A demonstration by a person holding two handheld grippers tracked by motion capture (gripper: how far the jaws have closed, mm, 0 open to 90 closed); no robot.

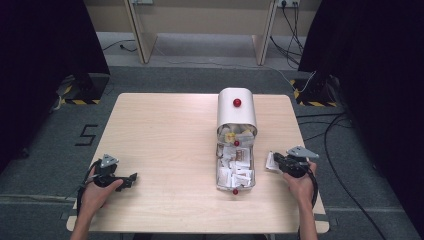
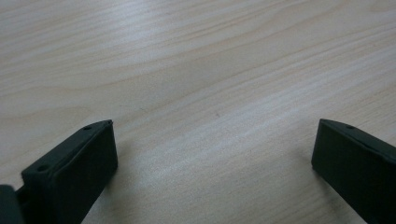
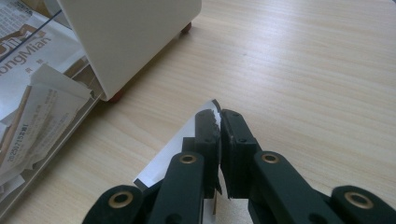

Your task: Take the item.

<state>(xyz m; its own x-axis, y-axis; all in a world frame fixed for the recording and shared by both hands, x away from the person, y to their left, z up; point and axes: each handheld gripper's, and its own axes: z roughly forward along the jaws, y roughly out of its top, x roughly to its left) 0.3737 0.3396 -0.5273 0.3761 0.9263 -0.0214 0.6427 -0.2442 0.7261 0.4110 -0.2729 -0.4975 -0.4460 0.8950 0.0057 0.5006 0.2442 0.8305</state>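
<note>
**Right gripper clamped on a paper packet beside an open container; left gripper idle and open**

High view: a light wooden table (image 1: 165, 150) carries a white, round-topped container (image 1: 236, 112) with a red knob (image 1: 237, 102) on its upper face. Its clear drawer (image 1: 235, 170) is drawn out toward the person and holds a heap of small paper packets; a second red knob sits at the drawer's near end. The right gripper (image 1: 276, 161) lies just to the right of the drawer, borne by the person's right hand (image 1: 300, 182), with a white paper packet (image 1: 271, 161) at its tip, close to the drawer wall but apart from it. The left gripper (image 1: 131, 178) rests near the table's front left corner in the left hand (image 1: 97, 192), well apart from the container.

Right gripper view: the two black jaws are pressed together on the thin white packet (image 3: 187, 149), whose torn upper edge shows above the jaw tips and whose lower part spreads to the left over the tabletop. The container's white wall (image 3: 130, 37) and one of its red feet stand ahead to the left; printed packets in the drawer (image 3: 32, 107) show at the left edge.

Left gripper view: the jaws (image 2: 212, 154) stand wide apart over bare wood grain, with nothing between them.
</note>
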